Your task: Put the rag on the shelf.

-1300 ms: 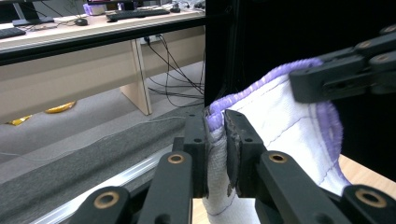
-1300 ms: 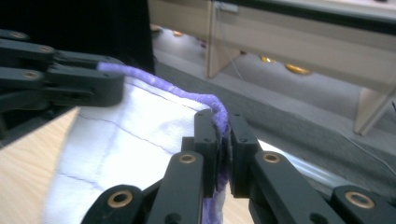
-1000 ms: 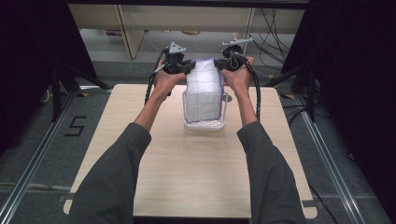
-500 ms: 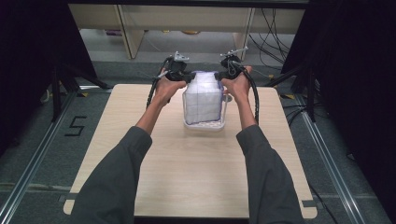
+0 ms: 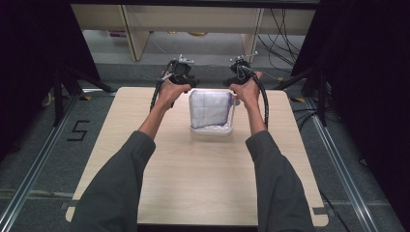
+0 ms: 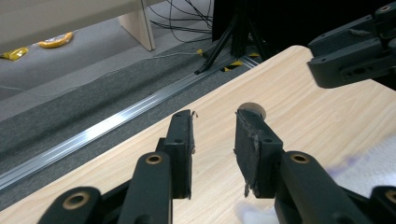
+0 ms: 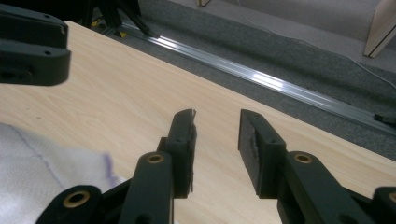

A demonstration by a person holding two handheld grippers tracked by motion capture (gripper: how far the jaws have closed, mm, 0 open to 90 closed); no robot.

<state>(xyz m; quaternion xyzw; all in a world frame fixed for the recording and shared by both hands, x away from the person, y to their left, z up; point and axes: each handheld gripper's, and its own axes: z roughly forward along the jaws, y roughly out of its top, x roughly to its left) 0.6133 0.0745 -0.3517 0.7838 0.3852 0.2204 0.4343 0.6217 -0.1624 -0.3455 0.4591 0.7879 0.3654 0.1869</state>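
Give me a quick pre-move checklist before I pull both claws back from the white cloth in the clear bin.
1. Left claw released: ok. Its jaws have just been opening, with bare table between them.
2. Right claw released: ok. Its jaws have just been opening, nothing between them.
3. White cloth inside the clear bin: ok, though it stands well above the rim.
4. Bin fully on the table: ok, it sits away from every edge.
5. Cloth snagged on a claw: cannot tell; a thin fibre shows at a left fingertip.
6. Cloth stable once let go: cannot tell.
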